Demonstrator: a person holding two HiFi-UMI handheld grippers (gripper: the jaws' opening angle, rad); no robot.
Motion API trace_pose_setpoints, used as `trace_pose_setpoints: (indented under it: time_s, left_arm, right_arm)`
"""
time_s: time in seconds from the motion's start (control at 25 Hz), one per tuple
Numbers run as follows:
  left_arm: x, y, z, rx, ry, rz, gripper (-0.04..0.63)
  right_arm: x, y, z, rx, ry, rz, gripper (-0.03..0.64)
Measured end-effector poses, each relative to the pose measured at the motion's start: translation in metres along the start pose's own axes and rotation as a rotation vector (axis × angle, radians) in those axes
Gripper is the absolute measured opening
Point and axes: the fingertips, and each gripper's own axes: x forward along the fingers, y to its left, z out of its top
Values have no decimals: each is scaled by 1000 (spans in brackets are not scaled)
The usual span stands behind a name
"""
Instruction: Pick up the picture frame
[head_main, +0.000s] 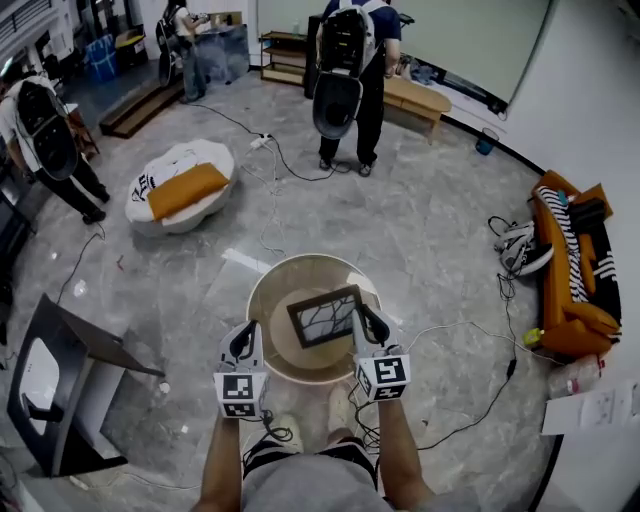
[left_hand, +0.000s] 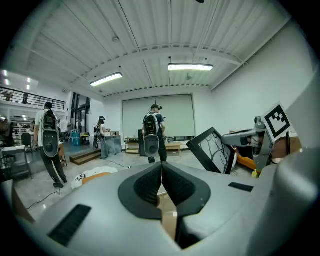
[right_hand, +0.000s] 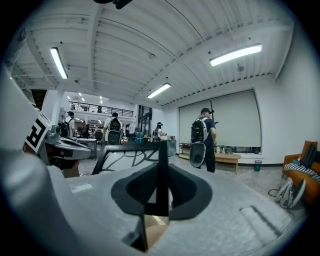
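A black picture frame (head_main: 322, 316) with a white branch drawing hangs tilted above the round beige table (head_main: 280, 290). My right gripper (head_main: 363, 320) is shut on the frame's right edge. In the right gripper view the frame's thin black edge (right_hand: 161, 165) stands upright between the jaws, and its face stretches away to the left. My left gripper (head_main: 244, 338) hovers over the table's left rim, apart from the frame, jaws shut with nothing in them. The left gripper view shows its pads (left_hand: 150, 182) meeting, with the frame (left_hand: 212, 150) raised at the right.
A white beanbag with an orange cushion (head_main: 180, 190) lies on the floor at back left. At the right are an orange sofa (head_main: 572, 285) and shoes. A dark stand (head_main: 70, 380) is close on my left. Cables (head_main: 470, 400) run over the floor, and three people stand farther back.
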Motion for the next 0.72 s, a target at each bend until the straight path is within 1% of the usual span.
trace_pose_setpoints:
  time_s: [0.08,0.16,0.28,0.44,0.6,0.72]
  left_arm:
    - [-10,-7,1,-5,-14,-19,20]
    - [-25,-21,1,12,-33,-45,20]
    - [-48,-40,-7,37,-30,-71,20]
    - [-61,-45,-6,52,-32,-112,20]
    - [-76,-57,-12,90,-26,-158,20]
    - [-84,-61,-13,105,-25,-177,20]
  right_arm:
    - [-21,3,-1,1,-5,-22,61]
    - [-47,7,-5,7,-11,-47,61]
    - [-85,13,-13,18,-16,-81,61]
    - [-105,23,-10,37,-13,-124,61]
    - [-127,30,-15,51,-12,-160,61]
    - [-142,32,-20,71,-16,-186,63]
